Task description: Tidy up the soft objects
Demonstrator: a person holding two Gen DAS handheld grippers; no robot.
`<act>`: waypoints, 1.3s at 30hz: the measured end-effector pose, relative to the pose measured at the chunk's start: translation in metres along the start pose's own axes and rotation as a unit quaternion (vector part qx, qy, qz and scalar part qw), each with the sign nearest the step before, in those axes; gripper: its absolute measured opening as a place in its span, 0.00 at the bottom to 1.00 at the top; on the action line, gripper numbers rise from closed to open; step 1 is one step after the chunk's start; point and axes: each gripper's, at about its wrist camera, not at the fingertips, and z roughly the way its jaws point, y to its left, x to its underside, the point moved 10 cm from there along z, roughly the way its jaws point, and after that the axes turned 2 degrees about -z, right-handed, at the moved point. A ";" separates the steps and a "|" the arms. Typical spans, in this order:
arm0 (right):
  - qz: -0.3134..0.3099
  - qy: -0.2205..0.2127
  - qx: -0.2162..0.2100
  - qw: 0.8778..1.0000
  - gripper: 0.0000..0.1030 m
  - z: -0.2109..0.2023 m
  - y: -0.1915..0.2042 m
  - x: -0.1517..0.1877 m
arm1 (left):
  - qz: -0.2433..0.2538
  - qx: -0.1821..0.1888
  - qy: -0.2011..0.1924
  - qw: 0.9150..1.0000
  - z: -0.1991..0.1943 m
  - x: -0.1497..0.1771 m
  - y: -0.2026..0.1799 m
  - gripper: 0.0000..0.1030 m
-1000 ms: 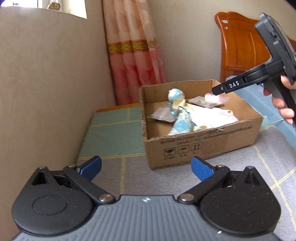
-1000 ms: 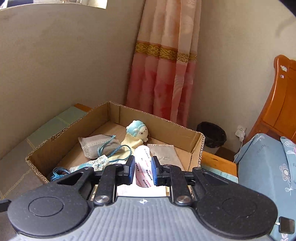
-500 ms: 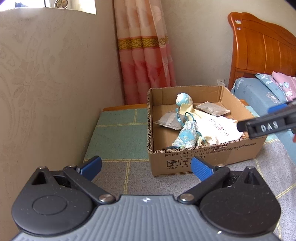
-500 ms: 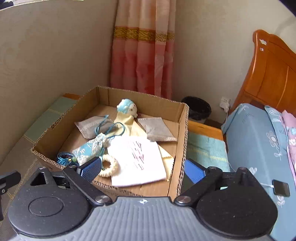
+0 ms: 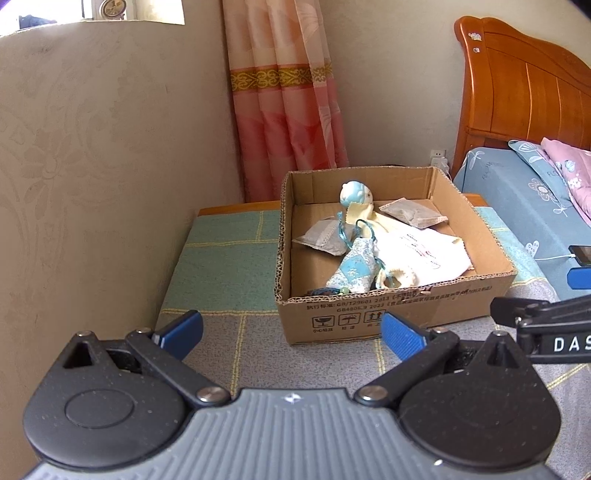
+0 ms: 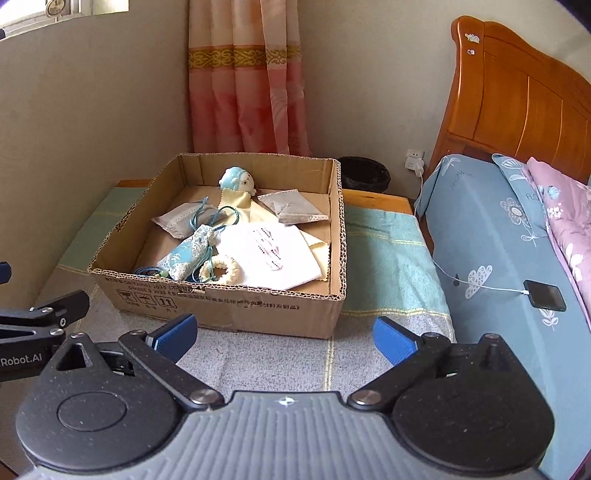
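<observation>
Hovering spread and empty, the left gripper and right gripper face the cardboard box of soft objects ahead.

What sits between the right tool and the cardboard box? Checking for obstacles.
Only bare grey mat between the right tool and the cardboard box, in the right wrist view.

Lighting was soft daylight, coming from a window up in the top left corner of both views; that patch was blown out to near white. The room stayed evenly lit, a bit muted, no harsh glare. Shadows were faint, just a soft dark band inside the cardboard box along its near wall. Heavy fisheye bending at the edges: the wall bulged and the headboard curved. Corners vignetted to black. Focus was decent mid-frame, with the tool bodies at the bottom slightly soft.
</observation>
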 end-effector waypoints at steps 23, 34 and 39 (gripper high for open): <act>0.009 -0.005 0.000 1.000 1.00 -0.010 -0.001 0.004 | -0.005 -0.002 0.000 1.000 -0.007 0.000 -0.003 0.99; 0.007 -0.008 0.002 1.000 1.00 -0.012 0.001 0.004 | -0.005 -0.003 0.002 1.000 -0.007 0.000 -0.002 0.99; 0.007 -0.009 0.003 1.000 1.00 -0.012 0.000 0.004 | -0.005 -0.002 0.003 1.000 -0.008 0.001 -0.003 0.99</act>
